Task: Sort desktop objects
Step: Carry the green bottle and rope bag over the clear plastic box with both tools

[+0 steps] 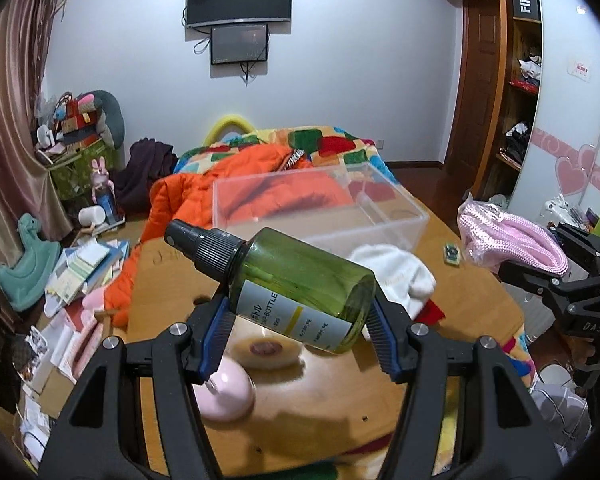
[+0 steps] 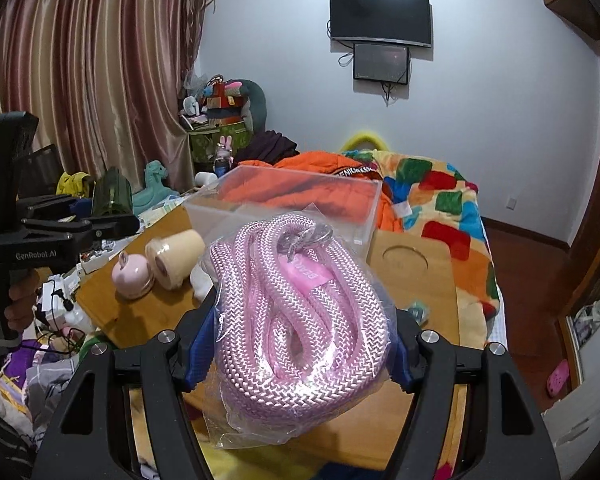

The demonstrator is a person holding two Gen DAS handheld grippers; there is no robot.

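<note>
My left gripper [image 1: 300, 316] is shut on a green spray bottle [image 1: 292, 280] with a black pump top, held tilted above the wooden table [image 1: 164, 280]. My right gripper [image 2: 296, 340] is shut on a bagged coil of pink rope [image 2: 296, 312], also held above the table; the rope also shows at the right of the left wrist view [image 1: 512, 240]. A clear plastic box [image 1: 320, 208] stands at the table's far edge, beyond both grippers; it also shows in the right wrist view [image 2: 284, 200].
On the table lie a pink round jar [image 2: 130, 276], a cream tape roll [image 2: 176, 252], a white cloth [image 1: 396, 272] and a small green packet [image 1: 451, 254]. An orange jacket [image 1: 236, 176] and a colourful blanket [image 2: 440, 208] lie behind the box.
</note>
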